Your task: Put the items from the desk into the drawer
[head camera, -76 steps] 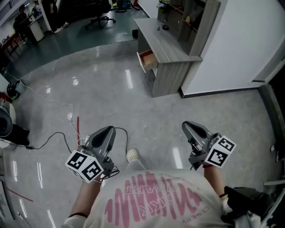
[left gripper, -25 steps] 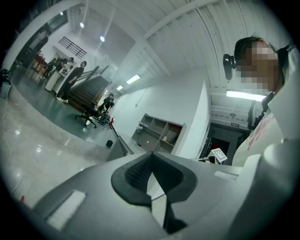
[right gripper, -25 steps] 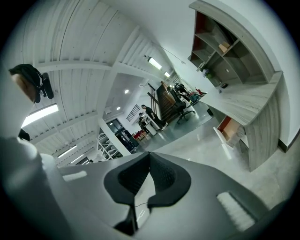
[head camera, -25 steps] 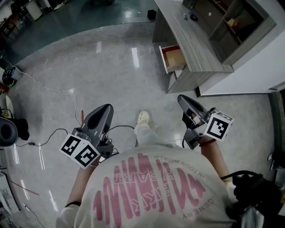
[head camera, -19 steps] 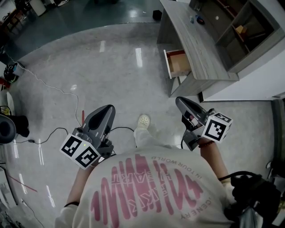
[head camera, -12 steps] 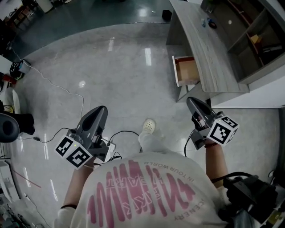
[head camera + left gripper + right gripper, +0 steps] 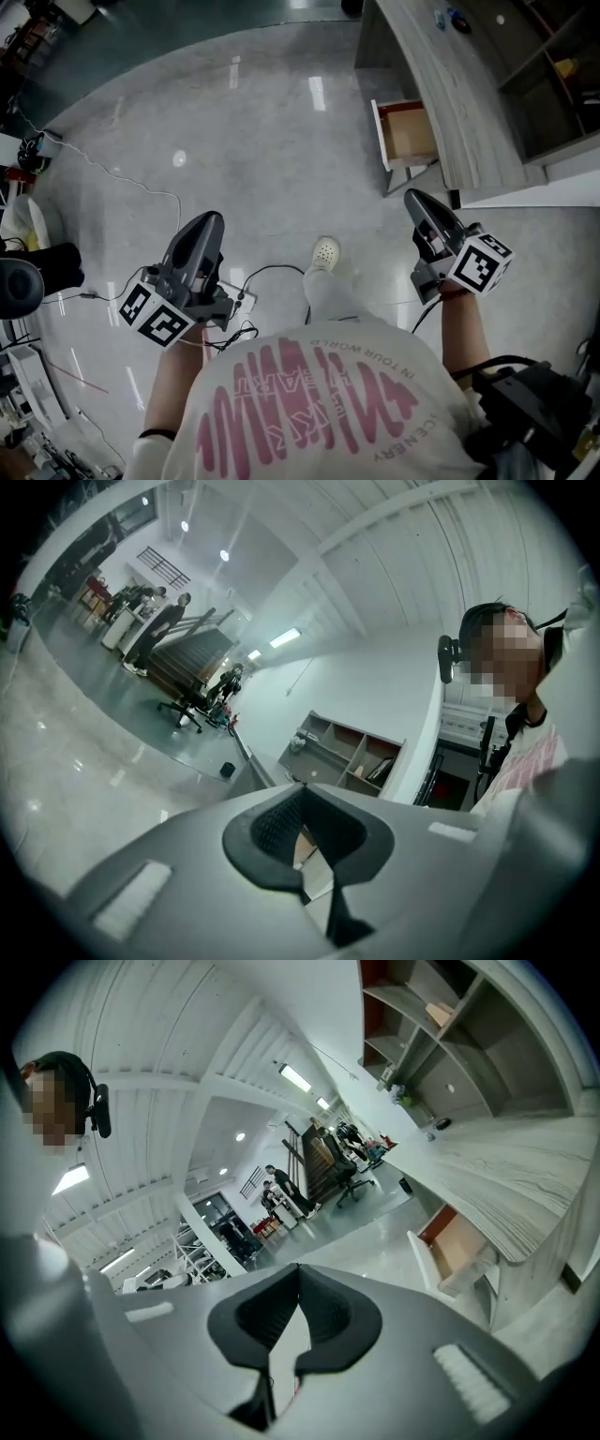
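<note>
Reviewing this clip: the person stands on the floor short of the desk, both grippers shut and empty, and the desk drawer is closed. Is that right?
Not quite: the drawer of the desk is pulled open, its brown inside showing in the head view. The rest holds: the left gripper and right gripper are shut with nothing between their jaws.

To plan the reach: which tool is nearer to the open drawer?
Right. The right tool sits just below the drawer in the head view; the left tool is far to its left.
</note>
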The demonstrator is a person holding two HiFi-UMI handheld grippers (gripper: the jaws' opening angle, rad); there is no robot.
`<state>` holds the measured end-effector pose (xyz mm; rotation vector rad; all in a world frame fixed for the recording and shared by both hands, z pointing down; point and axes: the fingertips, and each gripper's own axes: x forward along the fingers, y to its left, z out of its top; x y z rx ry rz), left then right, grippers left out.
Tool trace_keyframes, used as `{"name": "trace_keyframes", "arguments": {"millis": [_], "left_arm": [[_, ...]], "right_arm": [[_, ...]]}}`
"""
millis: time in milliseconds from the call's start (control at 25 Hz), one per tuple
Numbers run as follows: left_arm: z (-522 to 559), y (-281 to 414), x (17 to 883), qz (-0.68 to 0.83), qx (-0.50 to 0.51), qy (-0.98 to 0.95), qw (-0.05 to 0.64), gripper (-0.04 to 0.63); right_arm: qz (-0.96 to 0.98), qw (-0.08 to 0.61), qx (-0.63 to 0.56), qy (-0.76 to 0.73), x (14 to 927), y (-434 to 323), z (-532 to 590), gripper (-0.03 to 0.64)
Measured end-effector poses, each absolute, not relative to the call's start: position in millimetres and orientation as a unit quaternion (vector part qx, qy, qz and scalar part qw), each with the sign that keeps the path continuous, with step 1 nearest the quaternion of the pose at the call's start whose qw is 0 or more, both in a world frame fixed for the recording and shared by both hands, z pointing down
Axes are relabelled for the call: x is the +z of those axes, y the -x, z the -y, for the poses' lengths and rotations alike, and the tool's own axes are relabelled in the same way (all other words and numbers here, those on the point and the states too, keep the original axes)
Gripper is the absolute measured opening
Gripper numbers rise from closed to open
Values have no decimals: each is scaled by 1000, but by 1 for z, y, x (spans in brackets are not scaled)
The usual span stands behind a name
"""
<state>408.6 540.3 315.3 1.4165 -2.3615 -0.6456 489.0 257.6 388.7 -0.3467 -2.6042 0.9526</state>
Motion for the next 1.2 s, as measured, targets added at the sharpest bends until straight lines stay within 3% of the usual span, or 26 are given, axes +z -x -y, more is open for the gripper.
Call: {"name": "trace_keyframes", "arguments": {"millis": [360, 720, 1200], "left_arm": [[-498, -338, 330, 817, -220, -502, 178, 18], [-459, -267, 289, 816, -216, -518, 137, 18], [-441, -212, 298, 804, -198, -539, 153, 18]], "right_arm": [[921, 187, 323, 112, 383, -433, -231, 6], [931, 173, 297, 123, 344, -366, -204, 6], [932, 143, 314, 115, 332, -329, -211, 6]]}}
